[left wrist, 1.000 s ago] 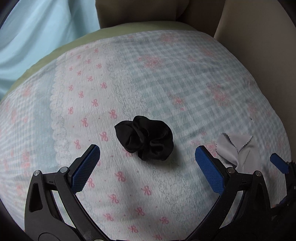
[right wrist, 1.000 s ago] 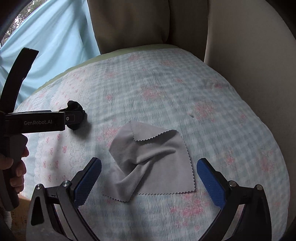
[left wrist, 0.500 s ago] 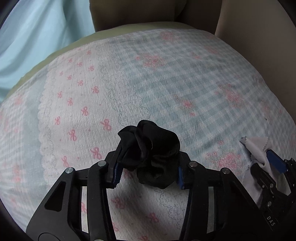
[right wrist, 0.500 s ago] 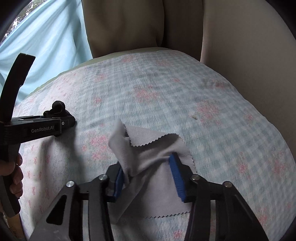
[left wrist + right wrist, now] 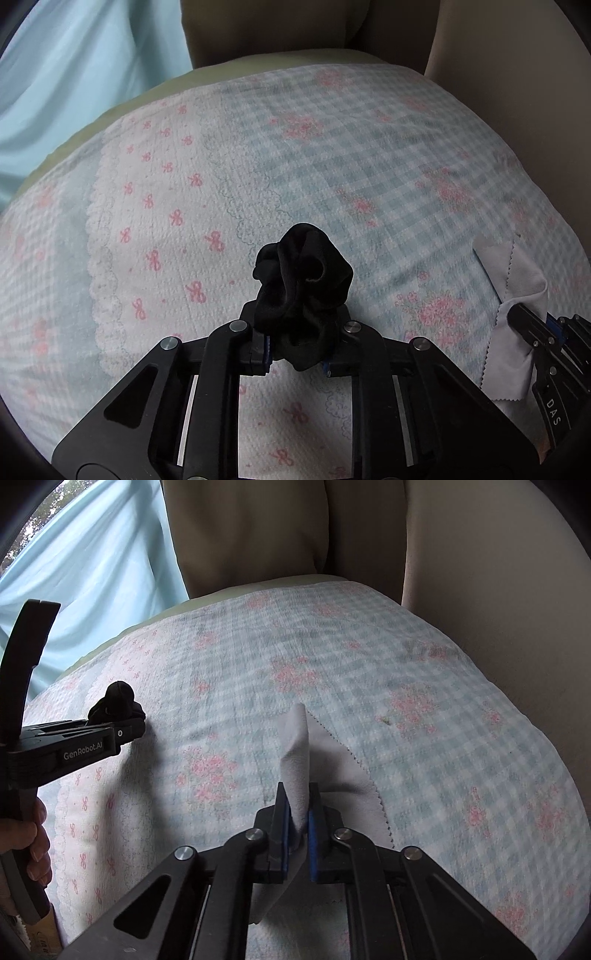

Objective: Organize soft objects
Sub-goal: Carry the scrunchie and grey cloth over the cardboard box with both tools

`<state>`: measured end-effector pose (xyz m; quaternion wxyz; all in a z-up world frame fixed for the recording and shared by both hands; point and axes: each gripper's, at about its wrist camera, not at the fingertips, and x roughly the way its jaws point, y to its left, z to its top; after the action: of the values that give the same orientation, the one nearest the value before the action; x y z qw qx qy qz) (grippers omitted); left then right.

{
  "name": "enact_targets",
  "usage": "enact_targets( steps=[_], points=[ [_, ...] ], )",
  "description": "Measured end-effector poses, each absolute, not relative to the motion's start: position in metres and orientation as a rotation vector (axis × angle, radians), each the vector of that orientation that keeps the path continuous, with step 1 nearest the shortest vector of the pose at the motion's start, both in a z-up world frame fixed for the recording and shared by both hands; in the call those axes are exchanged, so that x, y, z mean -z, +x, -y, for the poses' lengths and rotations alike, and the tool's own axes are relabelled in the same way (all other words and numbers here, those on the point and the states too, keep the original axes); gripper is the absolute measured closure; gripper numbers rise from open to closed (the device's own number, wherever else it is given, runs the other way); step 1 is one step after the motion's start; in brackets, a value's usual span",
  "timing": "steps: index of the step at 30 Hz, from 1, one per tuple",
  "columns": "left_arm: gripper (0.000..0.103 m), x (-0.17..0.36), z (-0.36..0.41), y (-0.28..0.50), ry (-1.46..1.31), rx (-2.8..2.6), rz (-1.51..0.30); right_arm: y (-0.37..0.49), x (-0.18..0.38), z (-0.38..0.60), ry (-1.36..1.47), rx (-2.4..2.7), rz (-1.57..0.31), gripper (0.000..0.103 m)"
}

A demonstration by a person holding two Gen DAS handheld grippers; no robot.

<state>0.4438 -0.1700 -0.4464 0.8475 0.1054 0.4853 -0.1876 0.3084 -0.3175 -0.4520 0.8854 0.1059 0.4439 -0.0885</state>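
Note:
A black scrunchie [image 5: 303, 273] is bunched between the blue pads of my left gripper [image 5: 297, 332], whose jaws are closing and press it from both sides on the patterned cushion [image 5: 332, 166]. To its right lies a grey zigzag-edged cloth [image 5: 517, 291], with the right gripper [image 5: 535, 332] on it. In the right wrist view my right gripper [image 5: 298, 812] is closing tight on a raised fold of the grey cloth [image 5: 297, 753]; the rest of it lies flat. At the left there, the left gripper [image 5: 125, 720] carries the scrunchie [image 5: 118, 698].
The cushion has a checked blue and pink-bow cover over a green edge [image 5: 258, 62]. Beige sofa back [image 5: 258, 528] and armrest [image 5: 498, 572] rise behind and to the right. A pale blue curtain [image 5: 74, 74] hangs at the left. A hand [image 5: 33, 845] grips the left tool's handle.
Both grippers went from wide open to closed: the left now squeezes the scrunchie, the right pinches up a fold of the grey cloth. Neither hand shifted much.

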Motion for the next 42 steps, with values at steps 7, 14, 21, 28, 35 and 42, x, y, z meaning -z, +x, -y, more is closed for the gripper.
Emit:
enact_targets(
  steps=[7, 14, 21, 28, 35, 42],
  points=[
    [0.088, 0.416, 0.17, 0.433, 0.191, 0.41, -1.002, 0.299, 0.417, 0.317, 0.211, 0.187, -0.89, 0.096],
    [0.088, 0.359, 0.168, 0.407, 0.165, 0.433, -0.966, 0.282, 0.352, 0.313, 0.19, 0.191, -0.851, 0.096],
    [0.088, 0.281, 0.147, 0.361, 0.118, 0.434, -0.94, 0.252, 0.269, 0.287, 0.151, 0.174, -0.809, 0.096],
    [0.088, 0.201, 0.104, 0.301, 0.09, 0.419, -0.908, 0.212, 0.186, 0.242, 0.121, 0.126, -0.789, 0.096],
    [0.087, 0.143, 0.037, 0.24, 0.018, 0.371, -0.905, 0.175, 0.124, 0.176, 0.095, 0.017, -0.802, 0.096],
    [0.087, 0.118, -0.046, 0.188, -0.025, 0.288, -0.91, 0.148, 0.108, 0.095, 0.072, -0.128, -0.806, 0.096]
  ],
)
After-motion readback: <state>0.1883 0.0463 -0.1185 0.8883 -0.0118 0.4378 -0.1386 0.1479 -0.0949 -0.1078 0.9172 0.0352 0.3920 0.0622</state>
